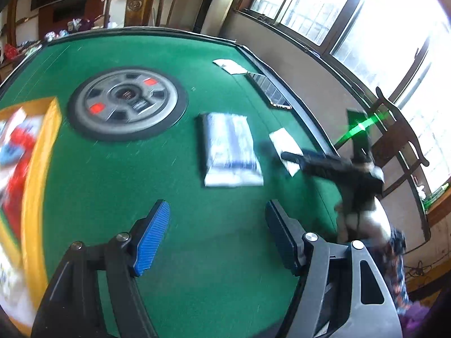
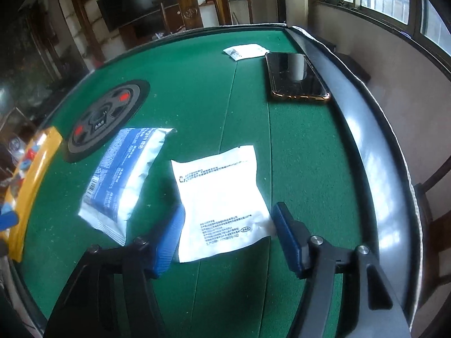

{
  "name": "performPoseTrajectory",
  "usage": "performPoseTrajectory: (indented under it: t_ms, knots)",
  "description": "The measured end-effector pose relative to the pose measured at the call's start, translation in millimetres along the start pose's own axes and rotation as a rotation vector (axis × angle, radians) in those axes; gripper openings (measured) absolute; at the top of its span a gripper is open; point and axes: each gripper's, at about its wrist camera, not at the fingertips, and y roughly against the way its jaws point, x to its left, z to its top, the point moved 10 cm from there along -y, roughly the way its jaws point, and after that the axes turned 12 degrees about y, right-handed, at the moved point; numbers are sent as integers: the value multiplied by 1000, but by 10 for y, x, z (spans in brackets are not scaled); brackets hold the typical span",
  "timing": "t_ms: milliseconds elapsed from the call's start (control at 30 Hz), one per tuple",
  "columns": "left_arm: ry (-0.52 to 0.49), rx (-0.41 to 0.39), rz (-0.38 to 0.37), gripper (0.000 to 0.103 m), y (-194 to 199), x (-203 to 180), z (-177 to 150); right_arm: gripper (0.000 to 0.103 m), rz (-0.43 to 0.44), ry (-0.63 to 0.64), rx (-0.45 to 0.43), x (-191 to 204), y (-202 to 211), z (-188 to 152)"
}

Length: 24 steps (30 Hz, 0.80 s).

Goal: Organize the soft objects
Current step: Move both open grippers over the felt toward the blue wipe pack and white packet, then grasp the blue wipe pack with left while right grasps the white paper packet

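- My right tool [image 2: 228, 231] is spread wide with the white pouch [image 2: 222, 197] lying flat between its fingers, near edge of the surface [image 2: 197, 90]. Lined up for a pinch, I'd say.
- Blue-and-silver pack [image 2: 124, 177] lies just left of it, not touching.
- Left tool [image 1: 217, 233] is spread too, holding nothing, hovering over bare green felt.
- Yellow box [image 1: 42, 152] at far left already has soft stuff in it, so that's probably the drop spot.
- Phone [image 2: 296, 76] sits far right, out of the way.
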Motion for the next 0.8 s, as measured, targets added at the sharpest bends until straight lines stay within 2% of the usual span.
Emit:
performPoseTrajectory:
  t_ms: [133, 333, 400, 500, 567, 633, 767, 800]
  knots:
    - [32, 29, -17, 70, -456, -124, 238, 59, 51, -54, -29, -13, 25, 9]
    - [57, 14, 29, 70, -946, -135, 518, 59, 90, -91, -46, 10, 48, 13]
    - [37, -2, 46, 70, -1038, -190, 581, 59, 99, -100, -48, 4, 51, 14]
    - [1, -16, 68, 77, -1143, -279, 596, 59, 113, -113, -51, -4, 60, 9]
    - [-25, -8, 79, 78, -1228, -330, 572, 59, 120, -119, -52, -8, 62, 7]
    - [-50, -4, 123, 82, -1322, -340, 565, 59, 122, -125, -53, -7, 63, 7]
    - [-105, 5, 213, 83, -1473, -336, 540, 59, 123, -132, -56, -11, 59, 10]
    - [-143, -1, 267, 84, -1518, -326, 529, 59, 123, -134, -57, -22, 61, 7]
